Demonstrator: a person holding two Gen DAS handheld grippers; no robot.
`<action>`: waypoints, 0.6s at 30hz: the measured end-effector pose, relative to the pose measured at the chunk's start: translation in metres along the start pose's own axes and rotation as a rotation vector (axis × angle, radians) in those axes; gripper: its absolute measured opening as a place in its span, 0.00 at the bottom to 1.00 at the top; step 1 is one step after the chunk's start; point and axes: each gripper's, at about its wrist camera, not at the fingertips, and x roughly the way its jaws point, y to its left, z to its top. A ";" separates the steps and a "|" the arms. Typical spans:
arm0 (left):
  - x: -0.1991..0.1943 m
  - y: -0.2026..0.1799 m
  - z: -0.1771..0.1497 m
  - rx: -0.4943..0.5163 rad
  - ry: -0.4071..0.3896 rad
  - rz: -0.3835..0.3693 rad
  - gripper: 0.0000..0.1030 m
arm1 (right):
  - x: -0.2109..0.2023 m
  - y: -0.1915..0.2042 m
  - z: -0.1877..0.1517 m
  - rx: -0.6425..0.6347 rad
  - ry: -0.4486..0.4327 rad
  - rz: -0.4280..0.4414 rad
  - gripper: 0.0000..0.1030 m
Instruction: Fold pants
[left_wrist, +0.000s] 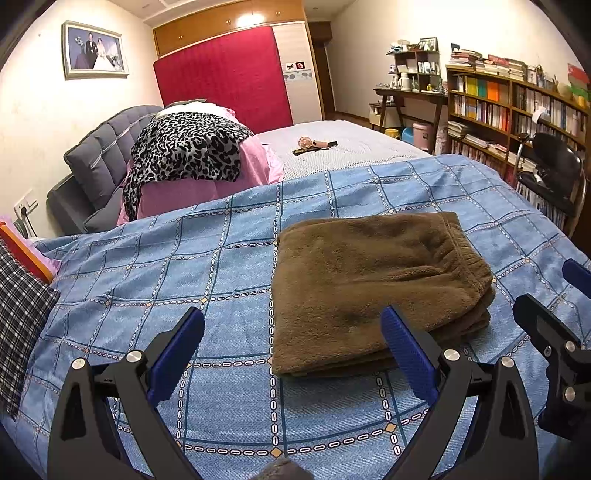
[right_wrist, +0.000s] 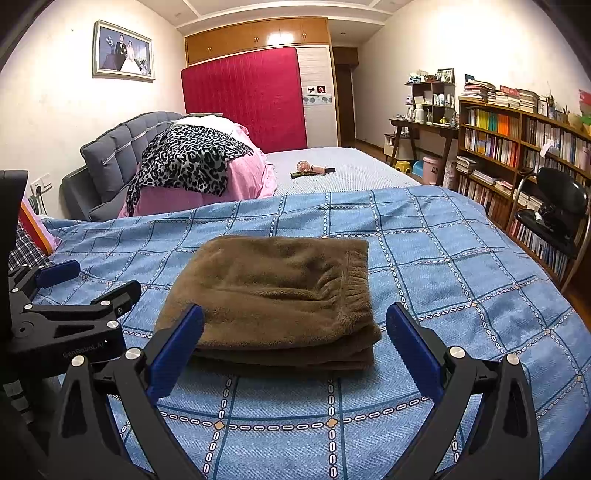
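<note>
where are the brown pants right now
The folded brown pants lie on the blue checked bedspread, centred just ahead of the open right gripper; in the left wrist view they sit right of centre.

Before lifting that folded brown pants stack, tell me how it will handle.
The pants look like thick fleece, so probably soft and floppy; stacked layers may slide apart or unfold if pinched at one edge. Likely light and not fragile. Both claws, left and right, are open.
</note>
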 end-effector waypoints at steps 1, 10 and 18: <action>0.000 0.000 0.000 0.001 0.001 0.000 0.93 | 0.000 0.000 0.000 -0.001 0.000 -0.001 0.97; 0.006 -0.001 0.002 0.002 0.008 0.001 0.93 | 0.007 0.004 0.003 -0.024 -0.004 -0.028 0.97; 0.011 -0.001 0.004 0.005 0.011 -0.001 0.93 | 0.013 0.007 0.003 -0.033 0.001 -0.032 0.97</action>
